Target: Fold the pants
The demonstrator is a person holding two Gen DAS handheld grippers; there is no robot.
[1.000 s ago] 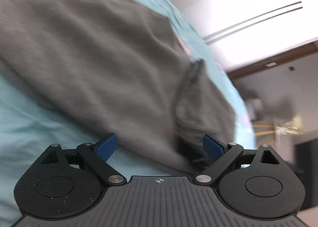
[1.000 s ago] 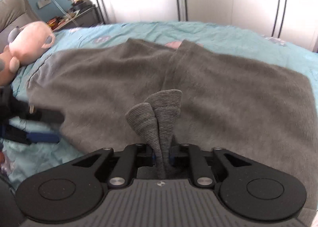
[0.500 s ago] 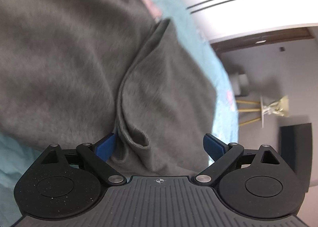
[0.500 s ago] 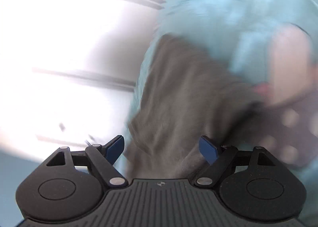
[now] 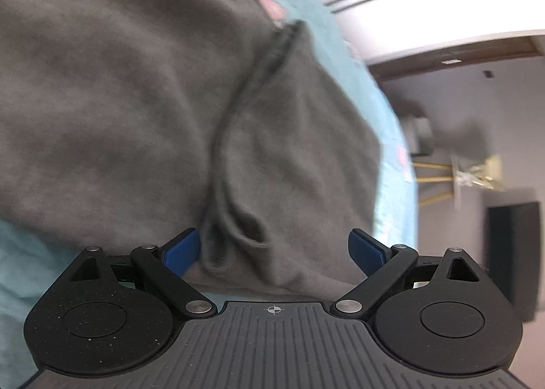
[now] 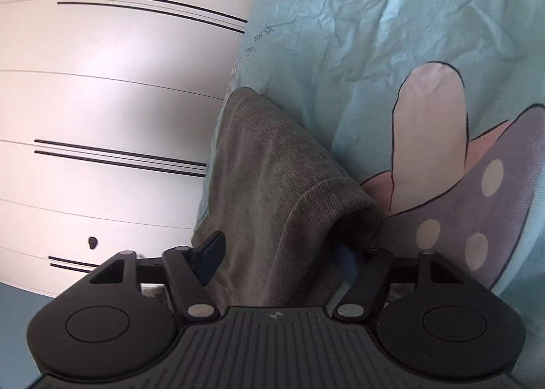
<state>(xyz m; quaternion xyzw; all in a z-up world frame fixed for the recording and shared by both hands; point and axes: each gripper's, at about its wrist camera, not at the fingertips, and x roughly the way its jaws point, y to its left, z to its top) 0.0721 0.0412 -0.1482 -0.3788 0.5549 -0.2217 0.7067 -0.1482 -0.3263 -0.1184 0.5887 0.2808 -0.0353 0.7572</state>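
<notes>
Left gripper (image 5: 274,249): jaws spread wide, nothing clamped. Blue pads (image 5: 182,251) sit at 9 and 3 o'clock of the gap, with a bunched fold of the grey pants (image 5: 136,82) lying loose between them. The left pad is just beside the fold; contact can't be confirmed, the view is motion-blurred. The pants fill the frame from 9 through 12 to about 2 o'clock, a dark seam ridge (image 5: 252,82) running from 12 down to the gap. Teal bedsheet (image 5: 391,150) shows along the 2–3 o'clock edge and again at 8 o'clock.

Right gripper (image 6: 277,258): jaws wide apart, not pinching. A ribbed edge of the pants (image 6: 272,177) drapes down between the pads and over the right-hand one, which is mostly hidden under the cloth; left pad (image 6: 209,258) is visible, just beside the fabric. Whether the cloth rests on the finger or only hangs in front can't be told. Cartoon-print teal bedsheet (image 6: 357,31) covers 12 to 4 o'clock, white wardrobe doors (image 6: 119,82) cover 8 to 11 o'clock.
</notes>
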